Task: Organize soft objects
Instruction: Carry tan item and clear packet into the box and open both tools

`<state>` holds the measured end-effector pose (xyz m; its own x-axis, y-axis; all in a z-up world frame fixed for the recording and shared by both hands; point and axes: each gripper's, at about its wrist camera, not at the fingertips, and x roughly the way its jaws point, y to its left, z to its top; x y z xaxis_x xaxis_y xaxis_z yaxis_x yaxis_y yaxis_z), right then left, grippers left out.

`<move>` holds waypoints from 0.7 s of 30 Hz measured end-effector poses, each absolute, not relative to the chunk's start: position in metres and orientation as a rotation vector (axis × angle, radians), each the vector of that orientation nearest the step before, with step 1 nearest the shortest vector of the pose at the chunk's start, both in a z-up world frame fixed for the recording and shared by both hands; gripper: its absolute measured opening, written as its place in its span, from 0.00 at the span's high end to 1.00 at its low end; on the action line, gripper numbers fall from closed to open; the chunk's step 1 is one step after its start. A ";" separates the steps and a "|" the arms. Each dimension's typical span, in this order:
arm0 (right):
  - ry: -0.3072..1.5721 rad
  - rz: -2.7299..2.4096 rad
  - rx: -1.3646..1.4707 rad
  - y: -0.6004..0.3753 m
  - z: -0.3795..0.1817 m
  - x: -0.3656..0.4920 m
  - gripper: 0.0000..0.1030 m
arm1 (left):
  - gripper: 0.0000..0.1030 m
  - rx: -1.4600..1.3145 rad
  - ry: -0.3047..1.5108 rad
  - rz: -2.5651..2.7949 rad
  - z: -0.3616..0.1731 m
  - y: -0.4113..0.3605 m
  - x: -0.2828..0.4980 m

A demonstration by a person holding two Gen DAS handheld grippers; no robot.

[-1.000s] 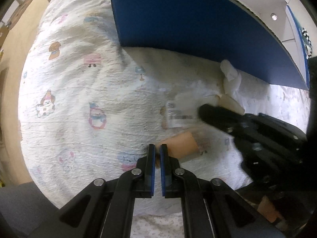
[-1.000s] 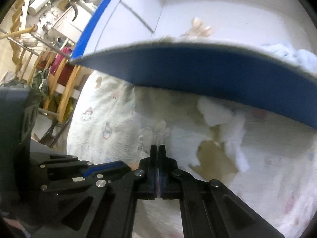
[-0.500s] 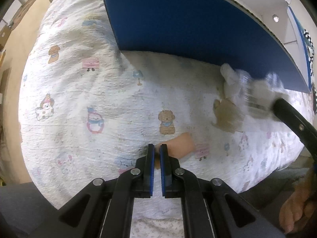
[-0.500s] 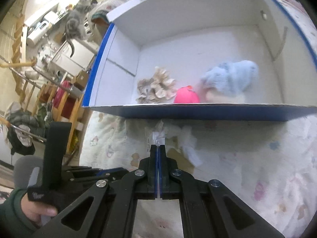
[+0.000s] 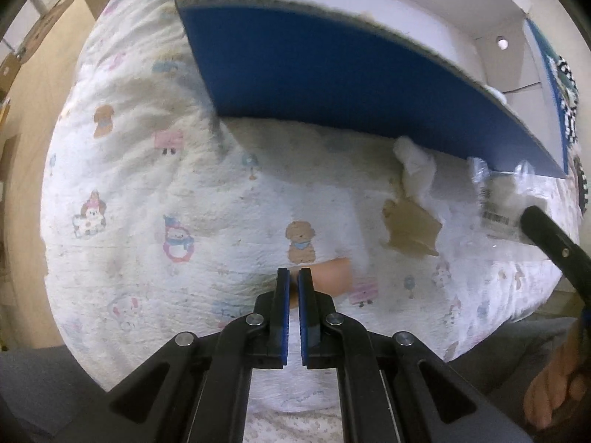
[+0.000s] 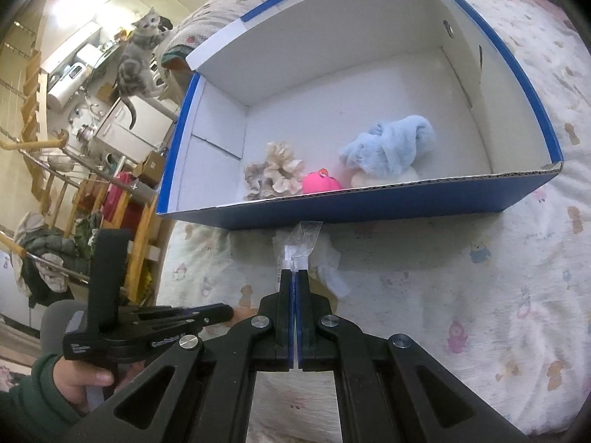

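Observation:
My left gripper (image 5: pixel 293 275) points down at the quilt and is shut on the end of a peach-orange soft roll (image 5: pixel 334 277) lying there. To the right, my right gripper (image 6: pixel 294 273) is shut on a clear plastic packet (image 6: pixel 299 241) with a barcode label (image 5: pixel 496 217), held just in front of the blue box's near wall (image 6: pixel 369 205). Inside the box lie a light blue fluffy piece (image 6: pixel 391 146), a pink toy (image 6: pixel 321 184) and a beige ruffled piece (image 6: pixel 275 170). A white crumpled cloth (image 5: pixel 417 170) and a tan scrap (image 5: pixel 412 229) lie on the quilt by the box.
The box stands on a white quilt (image 5: pixel 166 192) printed with cartoon animals, which drops off at the left and near edges. A person's hand (image 6: pixel 74 376) in a green sleeve holds the left gripper. A cat (image 6: pixel 138 62) sits on furniture beyond the bed.
My right gripper has carried the clear packet up and rightward, away from the orange roll to the box's near wall, so the box's inside came into its view. The left gripper kept still.

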<state>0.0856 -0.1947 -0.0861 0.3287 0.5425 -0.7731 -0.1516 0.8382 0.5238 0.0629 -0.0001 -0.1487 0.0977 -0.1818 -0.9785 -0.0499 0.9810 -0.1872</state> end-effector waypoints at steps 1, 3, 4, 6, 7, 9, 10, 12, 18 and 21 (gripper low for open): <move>1.153 0.470 0.387 -0.194 -0.085 0.085 0.98 | 0.96 -0.188 1.465 -0.104 -0.146 0.000 0.063; 1.158 0.472 0.368 -0.192 -0.085 0.085 0.98 | 0.96 -0.194 1.445 -0.114 -0.138 -0.001 0.063; 1.157 0.472 0.363 -0.192 -0.084 0.084 0.98 | 0.96 -0.188 1.420 -0.116 -0.130 -0.001 0.062; 1.148 0.475 0.361 -0.192 -0.079 0.082 0.98 | 0.96 -0.147 1.370 -0.100 -0.116 -0.001 0.060; 1.142 0.473 0.360 -0.193 -0.076 0.081 0.98 | 0.96 -0.130 1.332 -0.094 -0.105 -0.001 0.058; 1.124 0.473 0.360 -0.195 -0.069 0.078 0.97 | 0.96 -0.115 1.295 -0.088 -0.093 0.000 0.054; 1.113 0.473 0.360 -0.197 -0.065 0.077 0.97 | 0.96 -0.102 1.269 -0.080 -0.086 0.000 0.052; 1.097 0.470 0.362 -0.201 -0.058 0.074 0.98 | 0.96 -0.082 1.226 -0.065 -0.075 0.000 0.049; 1.035 0.471 0.385 -0.212 -0.033 0.072 0.97 | 0.96 -0.103 1.149 -0.065 -0.044 0.002 0.047; 1.013 0.480 0.393 -0.215 -0.024 0.075 0.97 | 0.96 -0.122 1.111 -0.070 -0.029 0.000 0.050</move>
<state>0.0754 -0.2145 -0.0236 0.4419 0.5515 -0.7075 -0.1978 0.8292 0.5229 0.0500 0.0003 -0.0288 0.4424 -0.1176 -0.8891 -0.0044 0.9911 -0.1333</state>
